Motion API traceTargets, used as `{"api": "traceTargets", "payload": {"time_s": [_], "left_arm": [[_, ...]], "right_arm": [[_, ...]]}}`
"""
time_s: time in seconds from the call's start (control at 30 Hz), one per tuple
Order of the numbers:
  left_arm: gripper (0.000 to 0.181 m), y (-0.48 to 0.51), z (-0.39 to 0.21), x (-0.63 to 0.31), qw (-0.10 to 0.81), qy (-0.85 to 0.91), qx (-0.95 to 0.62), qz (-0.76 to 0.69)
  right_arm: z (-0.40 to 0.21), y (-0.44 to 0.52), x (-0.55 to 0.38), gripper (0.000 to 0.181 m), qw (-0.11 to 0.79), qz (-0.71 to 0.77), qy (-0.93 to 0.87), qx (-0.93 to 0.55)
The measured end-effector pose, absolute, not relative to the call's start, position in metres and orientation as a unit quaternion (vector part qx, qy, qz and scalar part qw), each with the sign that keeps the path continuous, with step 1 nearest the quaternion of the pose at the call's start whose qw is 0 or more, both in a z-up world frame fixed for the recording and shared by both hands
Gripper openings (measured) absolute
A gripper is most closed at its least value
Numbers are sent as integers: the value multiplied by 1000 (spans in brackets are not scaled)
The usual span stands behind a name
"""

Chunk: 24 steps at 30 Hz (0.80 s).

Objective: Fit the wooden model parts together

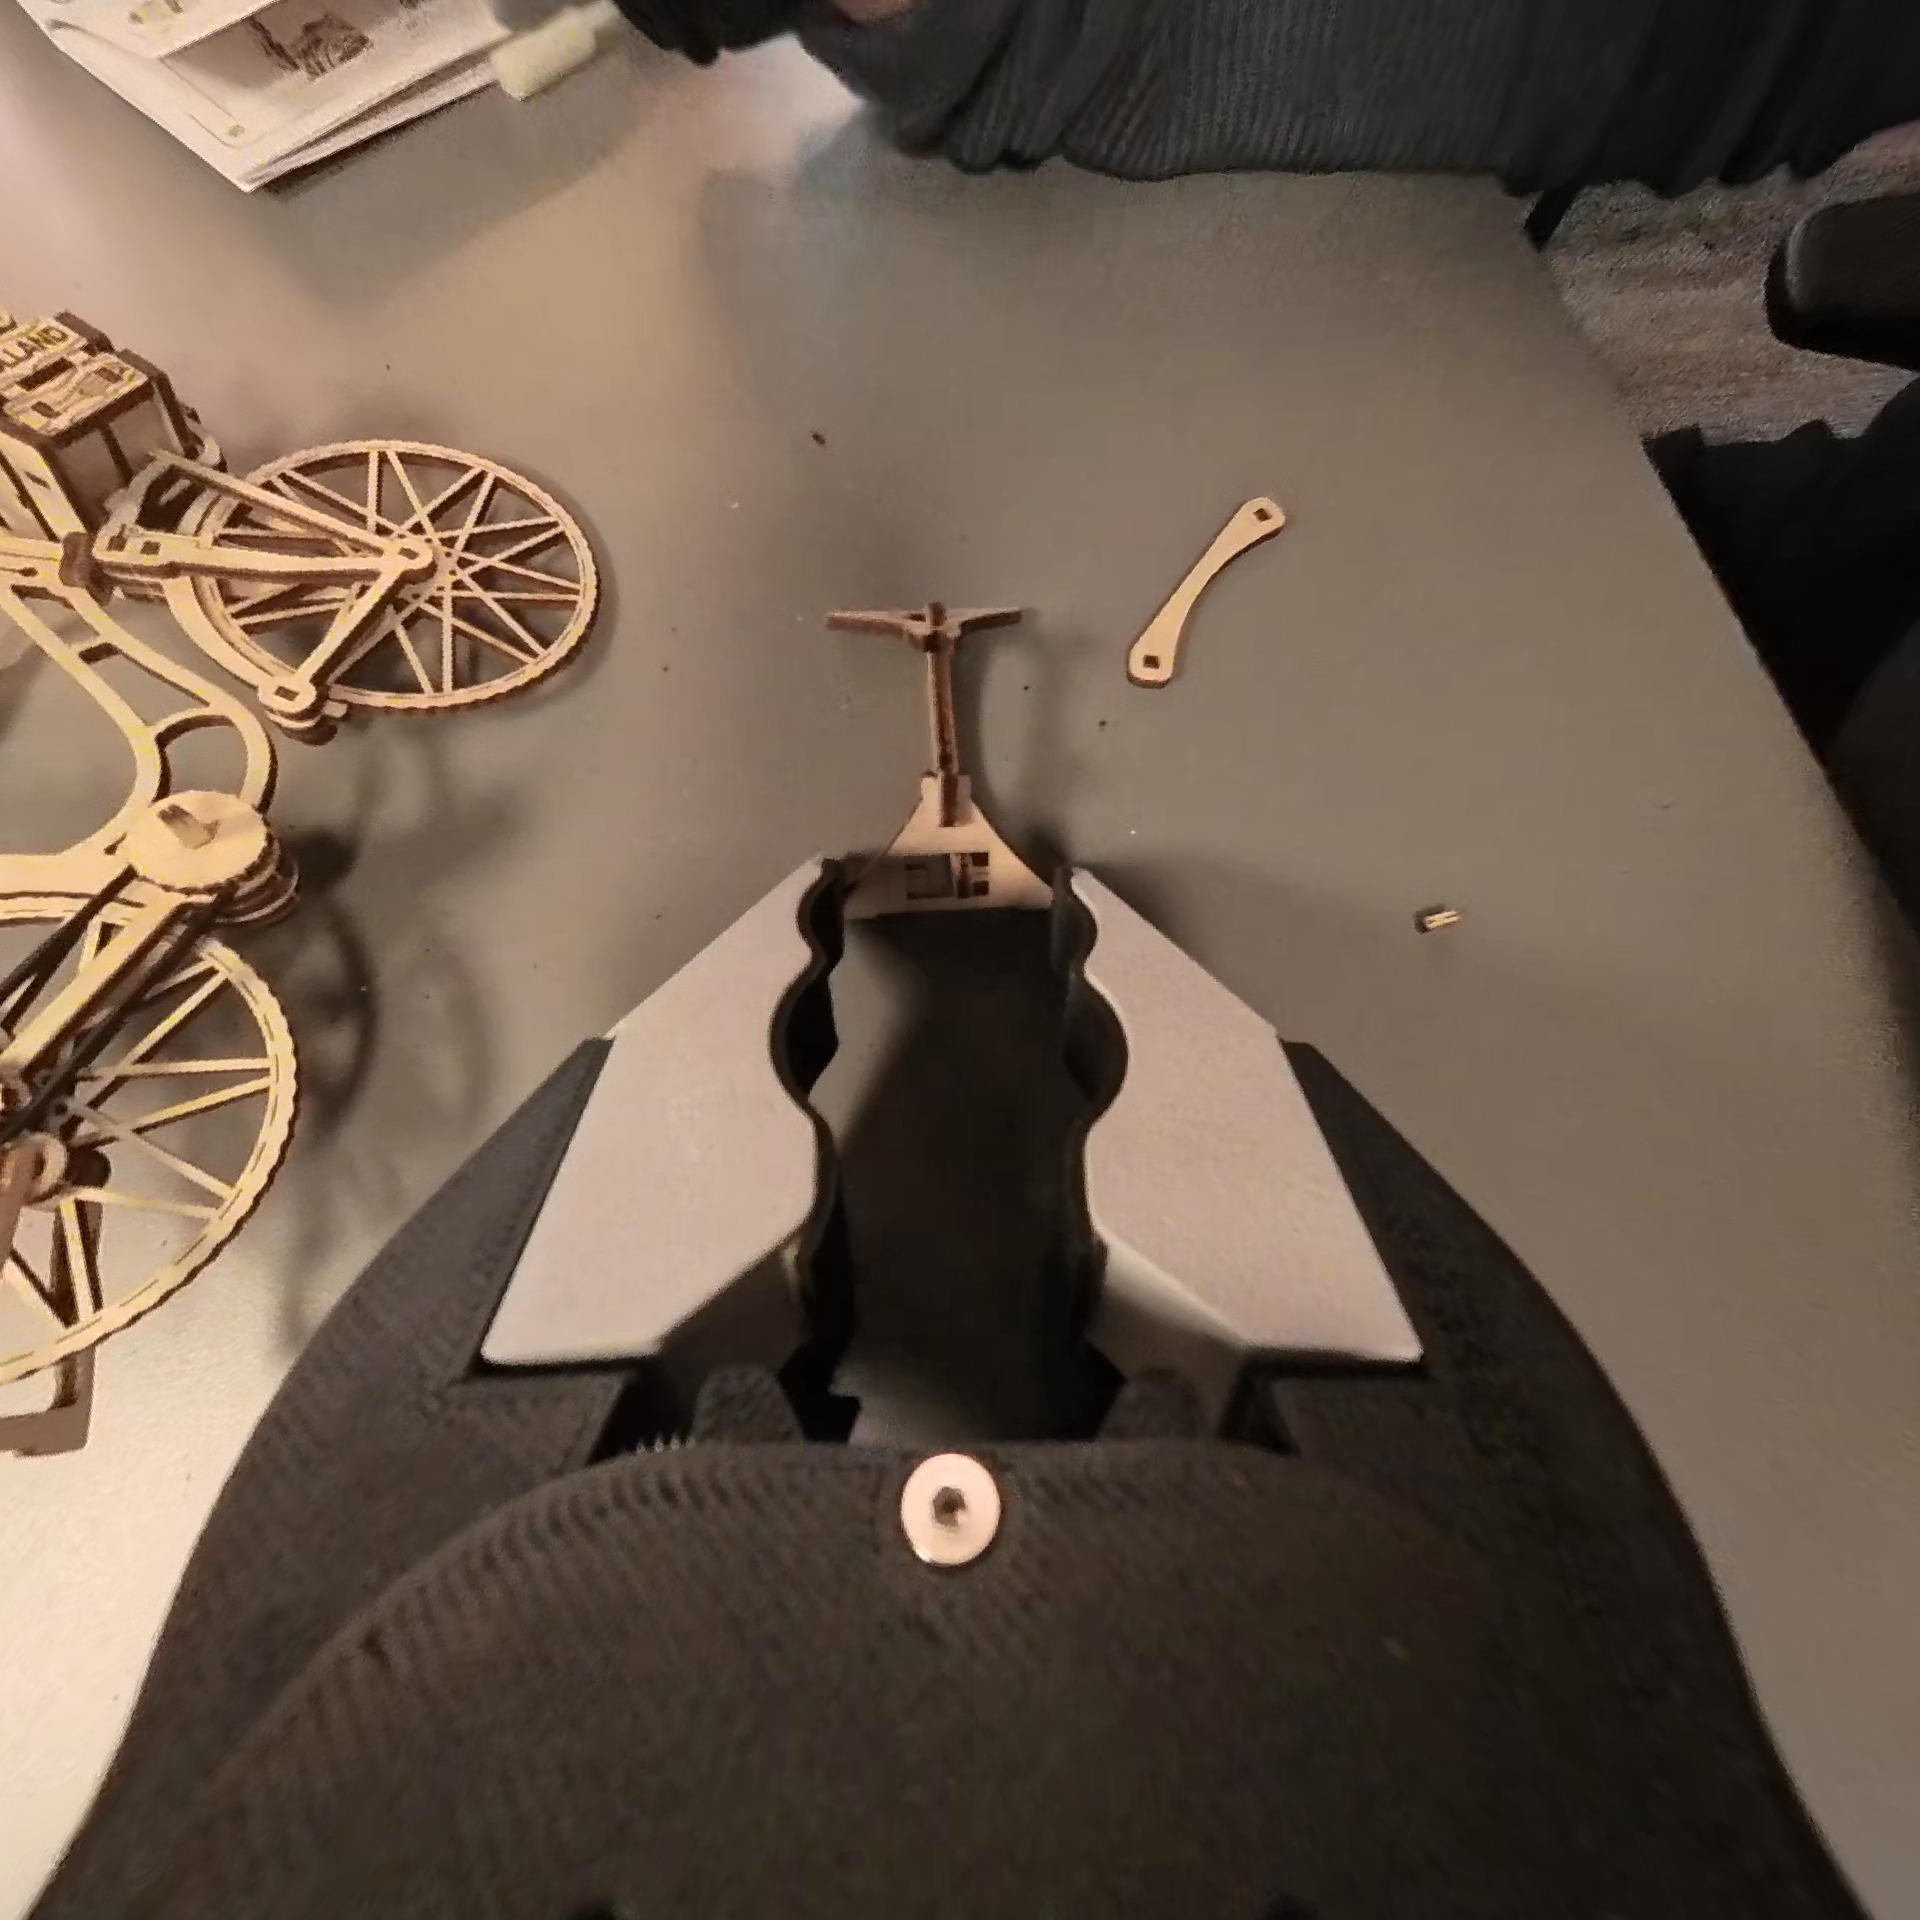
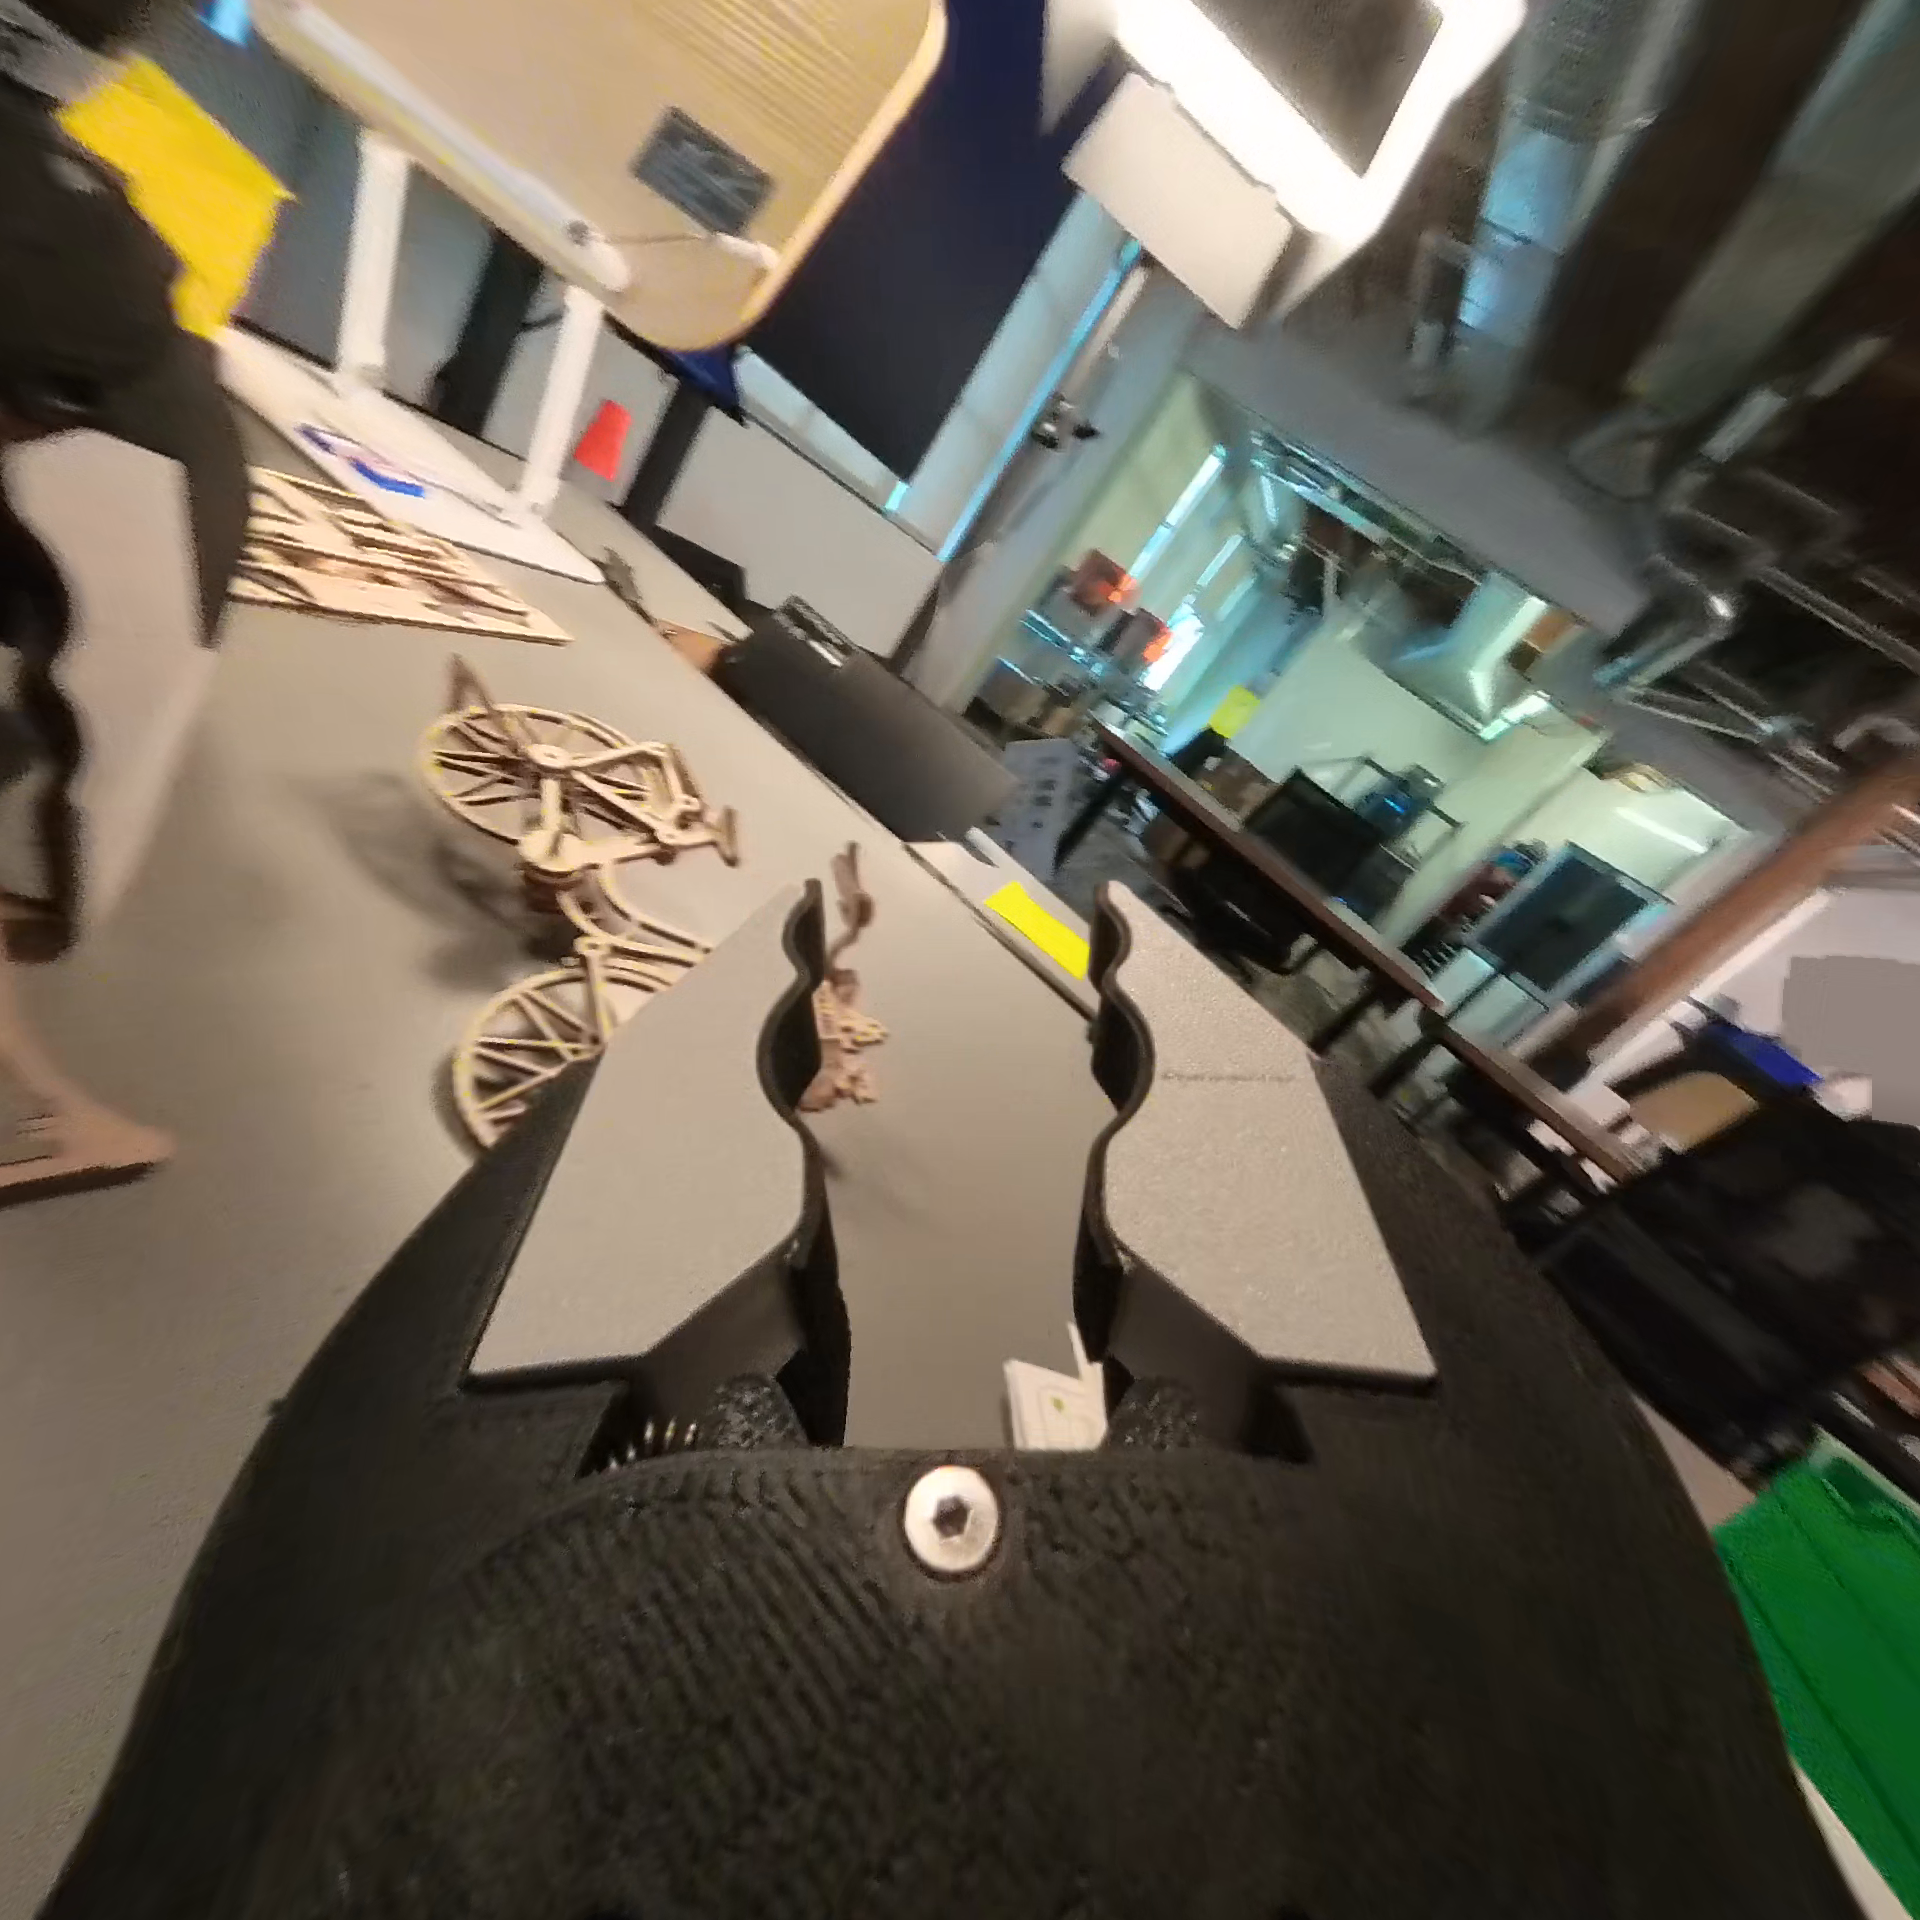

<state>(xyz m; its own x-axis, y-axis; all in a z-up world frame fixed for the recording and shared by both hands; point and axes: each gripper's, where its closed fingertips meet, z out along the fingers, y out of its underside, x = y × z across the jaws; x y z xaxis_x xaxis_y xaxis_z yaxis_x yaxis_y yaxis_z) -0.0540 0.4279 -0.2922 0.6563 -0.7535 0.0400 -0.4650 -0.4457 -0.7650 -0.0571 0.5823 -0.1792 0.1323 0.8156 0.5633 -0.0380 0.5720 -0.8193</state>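
**Left claw gripping the handlebar piece, right claw free**

The left gripper (image 1: 940, 883) was clamped on the base of a small wooden handlebar sub-assembly (image 1: 940, 727), its jaws drawn in against the pale, wedge-shaped foot while the thin stem and crossbar stuck out ahead over the grey table (image 1: 1351, 1039). The right gripper (image 2: 956, 935) stood with its jaws apart and nothing between them, held low above the table and tilted.

Just right of the held piece lay a loose curved link (image 1: 1205, 597), and farther right a tiny wooden peg (image 1: 1439, 917). Well to the left rested the mostly built wooden bicycle (image 1: 208, 644) on its side, with an instruction booklet (image 1: 281, 83) beyond it.

By my judgement the step in hand was carrying the handlebar piece towards the bicycle for fitting. The next move would call for lining its foot up squarely with the frame's slot, and probably for the free right claw to steady the bicycle.
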Motion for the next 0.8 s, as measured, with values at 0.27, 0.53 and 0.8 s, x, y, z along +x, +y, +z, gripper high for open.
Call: {"api": "traceTargets", "payload": {"time_s": [0.27,0.53,0.8], "left_arm": [[97,421,-293,-55,374,342,-841,-189],[124,397,-294,-53,367,340,-842,-200],[133,389,-265,-70,444,237,-828,-246]], "right_arm": [[-175,611,-49,52,704,281,-535,-374],[-175,626,-39,47,726,220,-518,-395],[-174,639,-10,35,745,153,-477,-441]]}}
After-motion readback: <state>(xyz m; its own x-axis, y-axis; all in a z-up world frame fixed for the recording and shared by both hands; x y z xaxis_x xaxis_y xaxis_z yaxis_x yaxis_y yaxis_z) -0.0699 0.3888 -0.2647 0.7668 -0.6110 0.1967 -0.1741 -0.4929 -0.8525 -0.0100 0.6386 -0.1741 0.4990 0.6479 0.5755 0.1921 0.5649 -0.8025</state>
